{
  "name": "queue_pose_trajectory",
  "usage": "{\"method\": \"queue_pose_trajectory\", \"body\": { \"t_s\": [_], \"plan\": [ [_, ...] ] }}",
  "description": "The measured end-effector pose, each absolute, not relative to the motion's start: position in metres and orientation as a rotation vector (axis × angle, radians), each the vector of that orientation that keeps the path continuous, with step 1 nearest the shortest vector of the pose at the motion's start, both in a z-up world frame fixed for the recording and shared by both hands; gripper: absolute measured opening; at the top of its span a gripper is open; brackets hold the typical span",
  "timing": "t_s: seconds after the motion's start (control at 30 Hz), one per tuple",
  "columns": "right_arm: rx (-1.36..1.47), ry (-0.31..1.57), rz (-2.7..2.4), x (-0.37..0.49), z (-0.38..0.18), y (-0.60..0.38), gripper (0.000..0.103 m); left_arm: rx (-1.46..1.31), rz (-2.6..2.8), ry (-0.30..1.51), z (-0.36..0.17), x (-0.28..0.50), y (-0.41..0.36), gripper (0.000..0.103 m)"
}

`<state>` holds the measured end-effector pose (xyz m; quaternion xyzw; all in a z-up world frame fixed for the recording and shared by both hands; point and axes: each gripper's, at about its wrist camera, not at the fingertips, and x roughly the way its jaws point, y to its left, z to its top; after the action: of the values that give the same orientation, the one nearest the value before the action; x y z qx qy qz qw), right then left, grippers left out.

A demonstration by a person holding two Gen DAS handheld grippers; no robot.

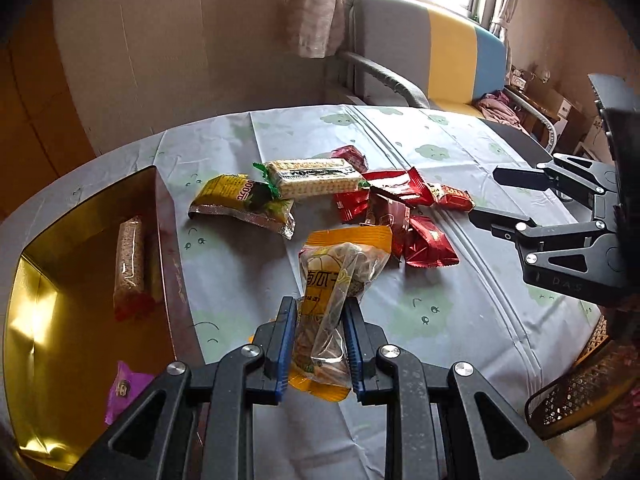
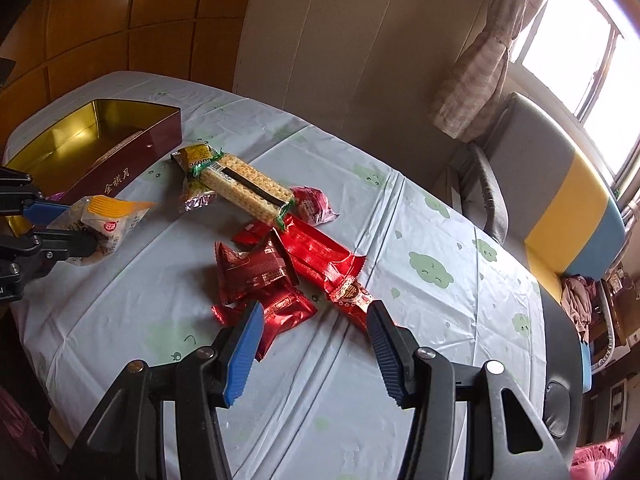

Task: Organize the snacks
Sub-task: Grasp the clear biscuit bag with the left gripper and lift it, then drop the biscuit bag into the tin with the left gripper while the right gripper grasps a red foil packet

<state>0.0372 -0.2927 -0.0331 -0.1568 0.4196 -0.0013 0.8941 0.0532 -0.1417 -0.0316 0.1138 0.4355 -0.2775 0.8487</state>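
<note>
left gripper (image 1: 318,312): blue pads clamped on the orange-topped snack bag (image 1: 340,276), which is held above the table (image 1: 460,320), just right of the gold-lined tin (image 1: 60,280). the tin contains a long biscuit pack (image 1: 129,264) and a purple packet (image 1: 122,390). right gripper (image 2: 316,316): fingers wide apart, holding nothing, poised over the pile of red packets (image 2: 280,272). a cracker pack (image 2: 248,190) and a yellow packet (image 2: 196,156) lie beyond, touching each other.

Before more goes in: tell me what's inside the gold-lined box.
Inside the gold-lined box lie a long cracker pack and a purple wrapper. The left gripper hides the near corner.
</note>
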Motion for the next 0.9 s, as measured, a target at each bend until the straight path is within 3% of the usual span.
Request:
{"method": "queue_pose_trajectory", "body": {
  "t_s": [0.47,0.9],
  "plan": [
    [-0.305,0.911,0.015,0.042,-0.041,-0.293,0.054,0.218,-0.571,0.903,-0.025,0.049,-0.133,0.024],
    [0.327,1.089,0.117,0.085,-0.064,-0.353,0.054,0.055,-0.509,0.834,0.013,0.057,-0.074,0.024]
  ]
}}
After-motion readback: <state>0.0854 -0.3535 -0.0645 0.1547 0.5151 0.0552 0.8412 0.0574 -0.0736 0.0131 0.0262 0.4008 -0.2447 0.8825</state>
